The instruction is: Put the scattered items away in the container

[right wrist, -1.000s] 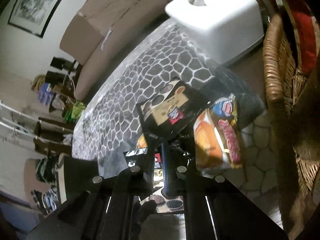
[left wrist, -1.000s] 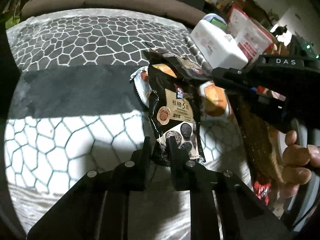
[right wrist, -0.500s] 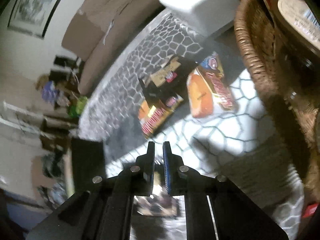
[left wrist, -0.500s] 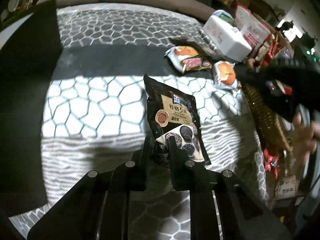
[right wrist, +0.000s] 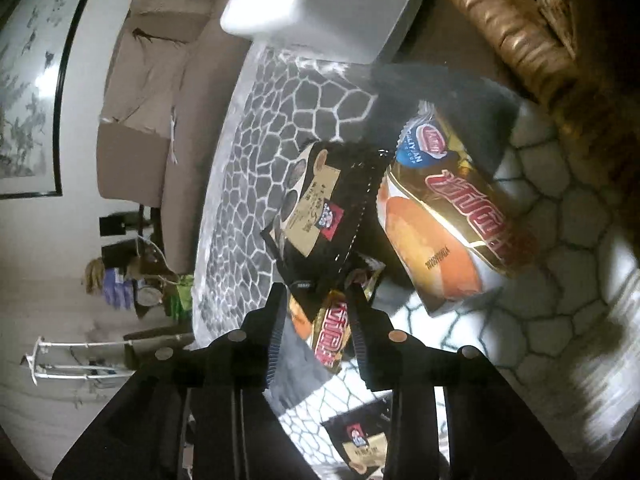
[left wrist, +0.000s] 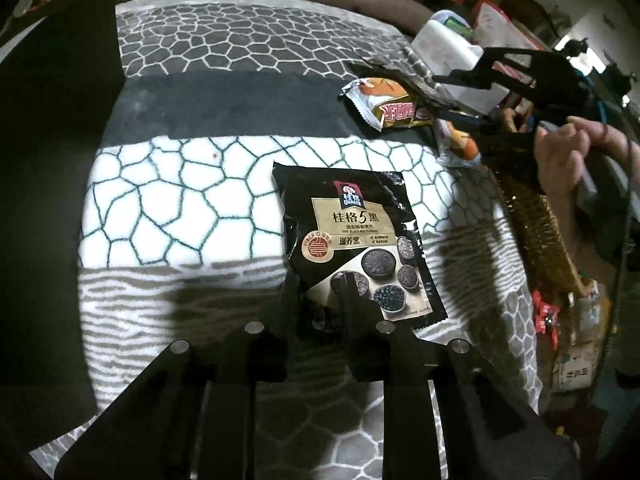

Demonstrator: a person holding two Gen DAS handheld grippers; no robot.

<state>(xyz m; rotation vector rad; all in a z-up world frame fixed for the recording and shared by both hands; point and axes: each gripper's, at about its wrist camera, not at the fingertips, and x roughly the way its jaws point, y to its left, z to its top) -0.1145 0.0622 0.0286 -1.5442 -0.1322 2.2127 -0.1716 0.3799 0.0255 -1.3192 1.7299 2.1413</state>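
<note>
Bare patterned blanket (left wrist: 192, 184) lay open to the left. Rightward, a wicker basket wall (left wrist: 532, 224) and white plastic box (right wrist: 328, 4) hemmed the snack packets (right wrist: 440, 216).

Brown sofa (right wrist: 148, 92), framed ink painting (right wrist: 28, 92) on pale wall (right wrist: 60, 248)

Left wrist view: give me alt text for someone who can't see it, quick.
The left gripper pinches the bottom edge of a black oat packet lying flat on a patterned cloth. At upper right, the right gripper, jaws apart, reaches over orange cake packets beside a wicker basket.
</note>
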